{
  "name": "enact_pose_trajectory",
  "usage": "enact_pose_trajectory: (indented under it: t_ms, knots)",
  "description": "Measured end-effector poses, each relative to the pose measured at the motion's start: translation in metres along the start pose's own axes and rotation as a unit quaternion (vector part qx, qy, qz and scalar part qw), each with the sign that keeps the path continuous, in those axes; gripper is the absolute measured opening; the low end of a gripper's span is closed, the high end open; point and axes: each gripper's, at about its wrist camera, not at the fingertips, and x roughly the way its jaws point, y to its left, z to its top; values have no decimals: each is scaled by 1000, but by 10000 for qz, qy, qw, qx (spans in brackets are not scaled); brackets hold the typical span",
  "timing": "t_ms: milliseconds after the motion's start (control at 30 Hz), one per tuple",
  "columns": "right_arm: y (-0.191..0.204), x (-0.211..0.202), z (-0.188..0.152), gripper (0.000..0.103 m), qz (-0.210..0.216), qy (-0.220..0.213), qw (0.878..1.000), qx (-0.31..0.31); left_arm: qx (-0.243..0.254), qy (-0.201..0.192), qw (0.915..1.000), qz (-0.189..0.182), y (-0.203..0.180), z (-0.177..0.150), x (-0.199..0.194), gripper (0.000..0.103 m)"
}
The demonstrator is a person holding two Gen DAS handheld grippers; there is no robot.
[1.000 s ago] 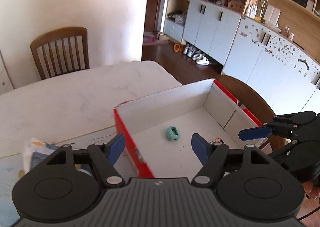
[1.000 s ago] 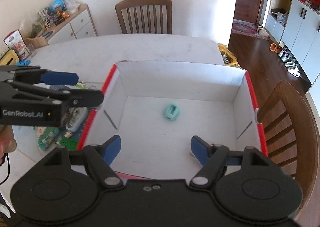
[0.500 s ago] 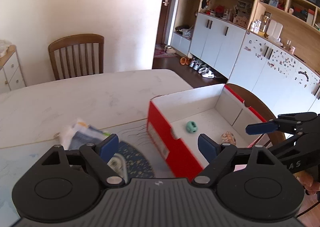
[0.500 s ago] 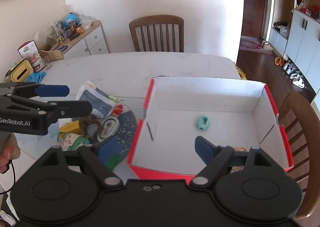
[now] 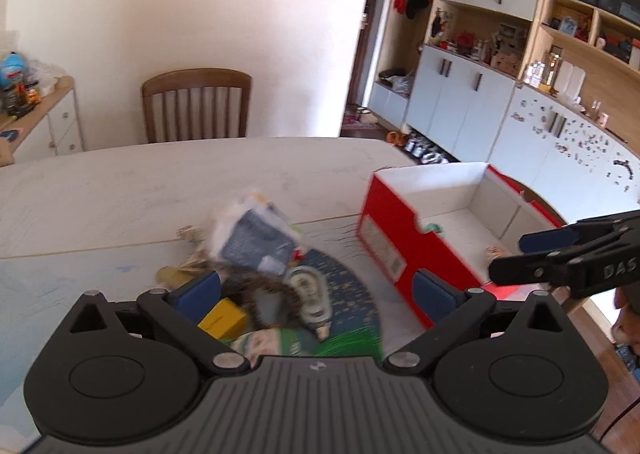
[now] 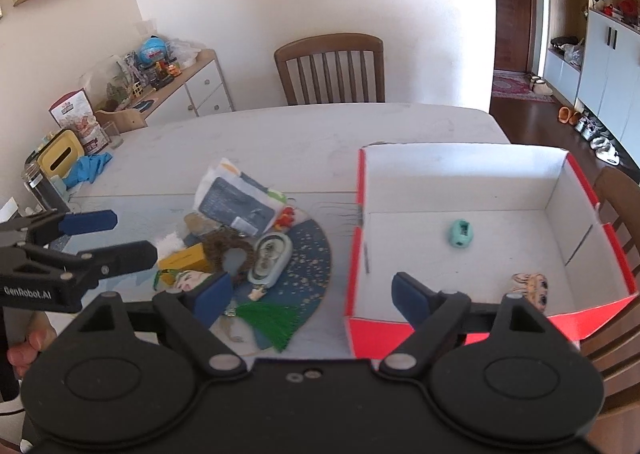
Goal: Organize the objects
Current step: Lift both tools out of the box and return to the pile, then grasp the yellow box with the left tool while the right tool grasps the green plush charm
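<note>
Both grippers are empty. The left gripper (image 5: 316, 290) has its jaws opening, close to full spread, with nothing pressed between the pads; the right gripper (image 6: 308, 296) also stands wide and holds nothing. The task's loose things lie in a pile (image 6: 244, 242) on the white table (image 6: 304, 134), just left of the red box (image 6: 356, 238), whose white floor already carries a teal object (image 6: 460, 233) and a small printed item (image 6: 530, 286) near the front wall. In the pile, a yellow block (image 6: 186, 257) sits on the left side, touching a brown ring (image 6: 226, 250); a grey-white oval case (image 6: 270, 259) lies just right of the ring on a dark blue fan (image 6: 310, 258), and a green tassel (image 6: 276, 318) trails toward the camera. A blue-grey packet (image 6: 236, 206) rests at the far side. The governing relation: in the left wrist view the pile sits directly ahead of and below the left gripper, with the yellow block (image 5: 222, 318) by the left pad and the oval case (image 5: 310, 296) between the pads. The oval case's long axis runs roughly away from the camera, tilted slightly, so the open jaws straddle it across its narrow width. The right gripper hangs across the box's left wall, with its left pad over the pile's near edge. Judgement: the left hand is better placed for the next pick; the box lies to its right.
</note>
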Motion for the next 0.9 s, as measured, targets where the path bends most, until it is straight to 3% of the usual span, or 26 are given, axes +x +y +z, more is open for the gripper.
enact_pose_trajectory:
  t_ms: [267, 400, 600, 900]
  knots:
    - [31, 22, -6, 86, 150, 68, 9998, -144, -279, -17, 9996, 101, 46, -13, 0, 103]
    - [45, 37, -9, 86, 246, 115, 9993, -238, -96, 26, 9996, 282, 58, -19, 7, 103]
    - [68, 61, -14, 86, 416, 152, 9981, -436, -214, 125, 9997, 43, 79, -25, 18, 103]
    - [92, 101, -23, 86, 487, 453, 9959, -606, -169, 216, 9996, 44, 100, -33, 31, 103]
